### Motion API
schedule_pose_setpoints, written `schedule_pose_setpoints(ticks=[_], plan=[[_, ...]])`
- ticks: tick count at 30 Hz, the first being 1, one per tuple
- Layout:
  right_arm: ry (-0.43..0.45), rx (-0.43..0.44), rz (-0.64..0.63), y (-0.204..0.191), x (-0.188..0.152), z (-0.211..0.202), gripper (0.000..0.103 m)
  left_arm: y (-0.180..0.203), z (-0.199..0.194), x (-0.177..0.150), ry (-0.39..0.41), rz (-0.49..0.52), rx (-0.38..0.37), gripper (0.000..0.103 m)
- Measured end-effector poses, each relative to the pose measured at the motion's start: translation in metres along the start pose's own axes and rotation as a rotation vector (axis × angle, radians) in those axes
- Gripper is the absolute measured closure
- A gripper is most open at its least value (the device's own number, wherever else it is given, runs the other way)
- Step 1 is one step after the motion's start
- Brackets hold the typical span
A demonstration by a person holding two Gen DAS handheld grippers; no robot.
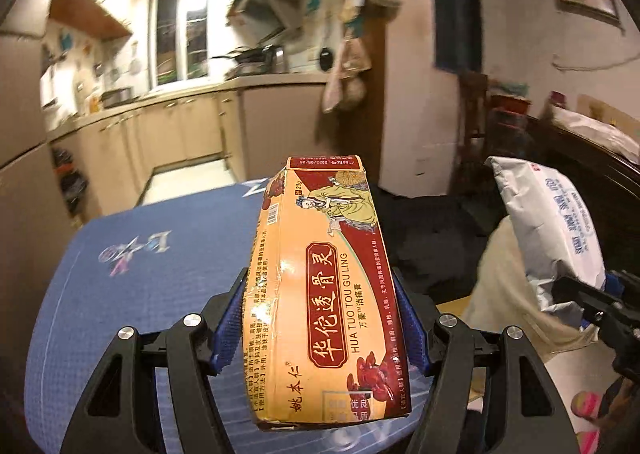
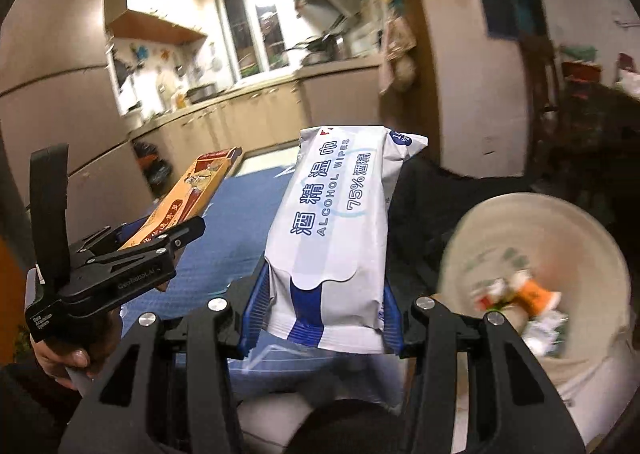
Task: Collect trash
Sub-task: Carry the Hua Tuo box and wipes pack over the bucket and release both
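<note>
Cardboard box [image 1: 320,286] clamped between left tool [image 1: 320,314] pads

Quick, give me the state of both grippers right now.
Left gripper: shut on the orange medicine box.
Right gripper: shut on the pack of alcohol wipes.
</note>
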State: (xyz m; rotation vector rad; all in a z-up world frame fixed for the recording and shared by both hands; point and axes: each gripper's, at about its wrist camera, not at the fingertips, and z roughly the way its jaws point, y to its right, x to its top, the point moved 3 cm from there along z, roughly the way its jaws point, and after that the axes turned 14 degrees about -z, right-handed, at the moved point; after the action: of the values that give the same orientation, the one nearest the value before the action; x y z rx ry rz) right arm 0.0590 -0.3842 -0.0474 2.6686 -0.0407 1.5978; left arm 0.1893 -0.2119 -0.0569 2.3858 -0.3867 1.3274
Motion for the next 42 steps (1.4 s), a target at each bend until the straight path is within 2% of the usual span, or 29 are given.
schedule_pose_setpoints(ticks=[11,22,28,33,42], plan=[[0.058,-0.203,-0.013,0.071,0.006,-0.046,0.057,0.092,0.020,0.021,0.026,0.086,-0.104,0.035],[0.058,-0.337,-0.015,0.130,0.002,-0.062,0.057,0.187,0.043,0.026,0.062,0.169,-0.193,0.035],[0.030,-0.383,-0.012,0.153,-0.002,-0.059,0.057,0.223,0.062,0.018,0.027,0.198,-0.235,0.035],[0.002,-0.397,-0.015,0.165,-0.005,-0.051,0.057,0.248,0.077,0.006,-0.007,0.262,-0.259,0.035],[-0.052,-0.399,0.029,0.184,-0.018,-0.041,0.057,0.260,0.087,-0.004,-0.036,0.320,-0.284,0.035]])
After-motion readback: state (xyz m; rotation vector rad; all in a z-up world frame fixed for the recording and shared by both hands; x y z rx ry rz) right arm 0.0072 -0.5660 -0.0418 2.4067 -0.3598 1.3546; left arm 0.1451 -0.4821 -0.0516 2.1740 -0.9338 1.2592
